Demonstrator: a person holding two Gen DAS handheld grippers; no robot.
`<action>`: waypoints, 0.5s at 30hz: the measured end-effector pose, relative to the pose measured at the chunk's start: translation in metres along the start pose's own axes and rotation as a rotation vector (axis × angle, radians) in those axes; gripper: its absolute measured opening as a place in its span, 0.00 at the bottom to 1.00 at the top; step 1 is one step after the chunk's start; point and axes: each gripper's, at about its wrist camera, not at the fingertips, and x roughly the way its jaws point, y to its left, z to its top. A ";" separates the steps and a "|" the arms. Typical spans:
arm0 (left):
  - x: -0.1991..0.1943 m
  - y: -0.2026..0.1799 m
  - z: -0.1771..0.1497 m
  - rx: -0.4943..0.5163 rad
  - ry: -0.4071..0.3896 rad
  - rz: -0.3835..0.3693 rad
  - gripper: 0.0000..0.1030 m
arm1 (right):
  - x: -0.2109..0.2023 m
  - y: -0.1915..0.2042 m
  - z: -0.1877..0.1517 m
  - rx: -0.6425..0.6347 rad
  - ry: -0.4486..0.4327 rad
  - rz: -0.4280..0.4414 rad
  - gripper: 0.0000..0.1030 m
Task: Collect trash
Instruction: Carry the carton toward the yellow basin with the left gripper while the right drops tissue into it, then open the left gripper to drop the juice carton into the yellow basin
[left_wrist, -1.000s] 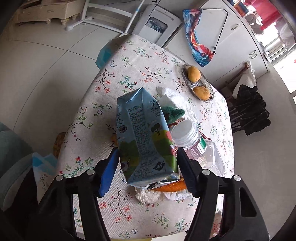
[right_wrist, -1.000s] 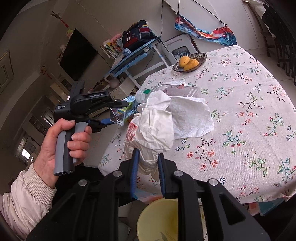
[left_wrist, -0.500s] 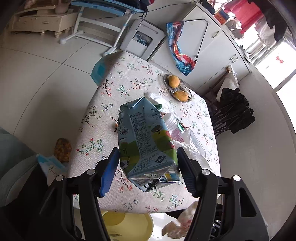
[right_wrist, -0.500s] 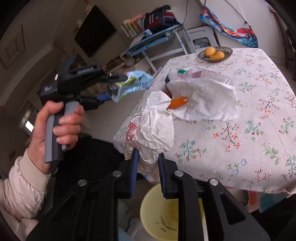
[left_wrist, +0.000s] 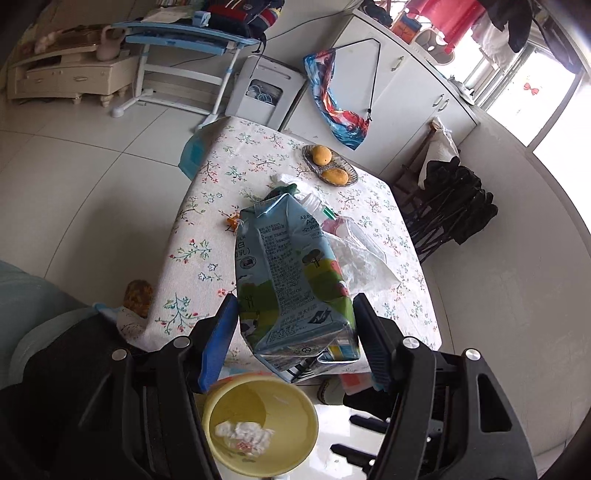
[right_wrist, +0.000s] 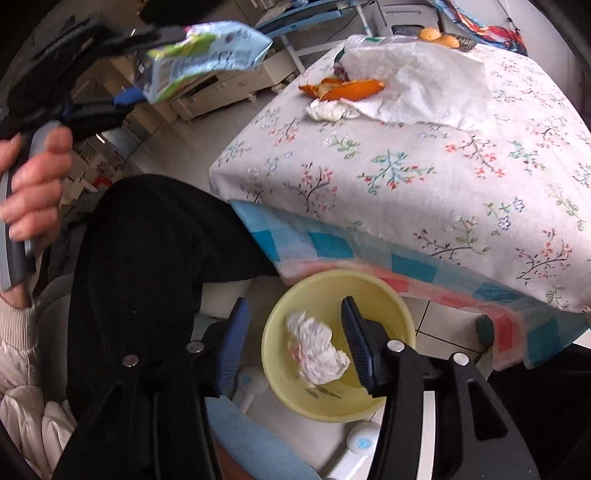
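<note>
yellow bin (left_wrist: 260, 424) sits on the floor pretty much right under the milk carton (left_wrist: 291, 280), which the left gripper (left_wrist: 291, 339) has clamped across its base, long axis pointing out over the counter (left_wrist: 207, 206), while the right gripper (right_wrist: 291, 341) hangs wide open and empty above the crumpled paper (right_wrist: 317, 350) in it.
</note>
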 end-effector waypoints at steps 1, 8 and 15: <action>-0.004 -0.002 -0.006 0.011 0.004 0.000 0.59 | -0.006 -0.003 0.001 0.012 -0.037 -0.011 0.58; -0.017 -0.015 -0.053 0.057 0.089 -0.017 0.59 | -0.044 -0.027 0.007 0.121 -0.258 -0.050 0.61; 0.000 -0.016 -0.113 0.059 0.247 -0.023 0.59 | -0.065 -0.034 0.004 0.157 -0.349 -0.054 0.61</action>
